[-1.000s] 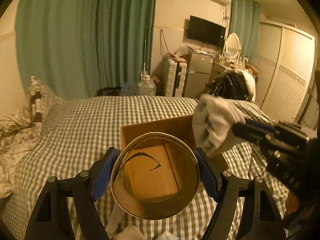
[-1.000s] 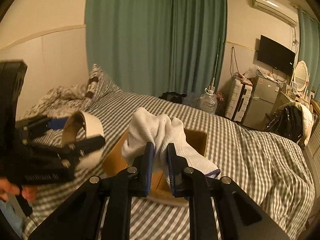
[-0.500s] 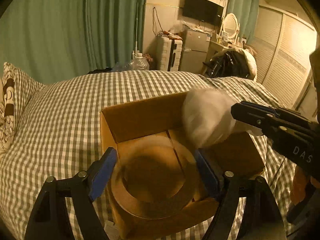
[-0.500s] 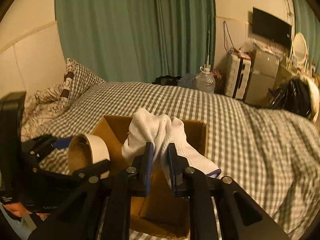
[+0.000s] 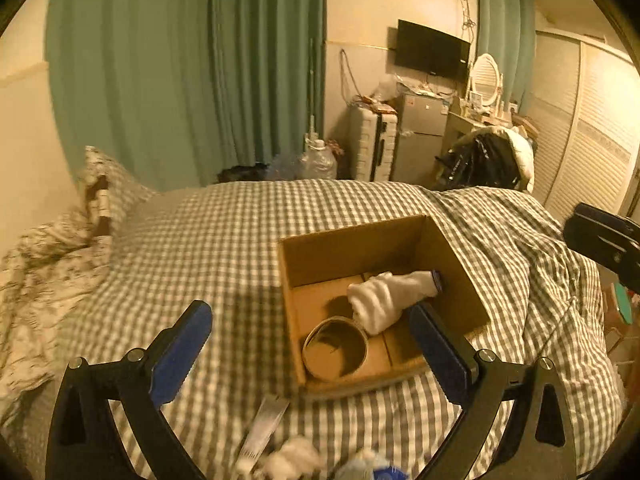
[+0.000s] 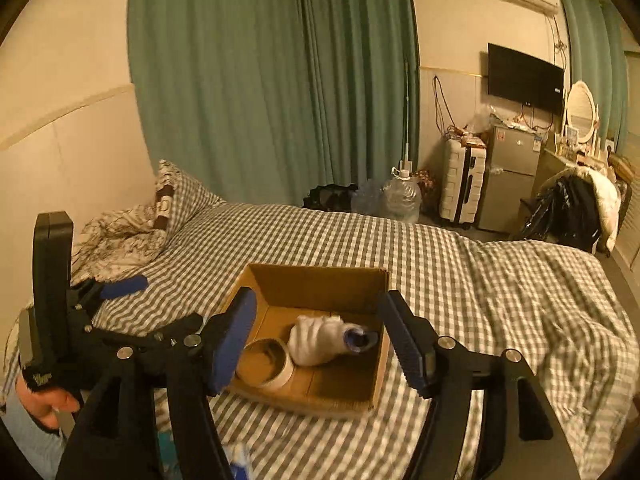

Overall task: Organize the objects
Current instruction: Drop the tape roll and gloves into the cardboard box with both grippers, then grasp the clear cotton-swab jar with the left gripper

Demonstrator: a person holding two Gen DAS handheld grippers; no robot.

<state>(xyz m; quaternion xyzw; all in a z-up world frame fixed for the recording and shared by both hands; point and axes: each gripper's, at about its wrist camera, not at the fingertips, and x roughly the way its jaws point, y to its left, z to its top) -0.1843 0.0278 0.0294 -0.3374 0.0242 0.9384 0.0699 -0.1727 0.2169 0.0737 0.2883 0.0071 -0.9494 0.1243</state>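
An open cardboard box (image 5: 448, 264) (image 6: 280, 280) sits on the checked bed. Inside it lie a tape roll (image 5: 335, 349) (image 6: 265, 364) and a white sock (image 5: 390, 296) (image 6: 320, 340), the sock touching the roll. My left gripper (image 5: 310, 354) is open and empty, held above the box's near left side. My right gripper (image 6: 324, 344) is open and empty above the box. The left gripper also shows at the left of the right wrist view (image 6: 120, 284).
Small items lie on the bed near me: a flat white tube (image 5: 262, 432) and white and blue bits (image 5: 296, 460). A pillow (image 6: 176, 196) and crumpled quilt (image 5: 32, 264) lie at the left. A suitcase (image 6: 460, 180), fridge and water jug (image 6: 400, 200) stand beyond the bed.
Both grippers opened and drew back. The tape roll left the left gripper and the white sock left the right gripper; both now lie in the box.
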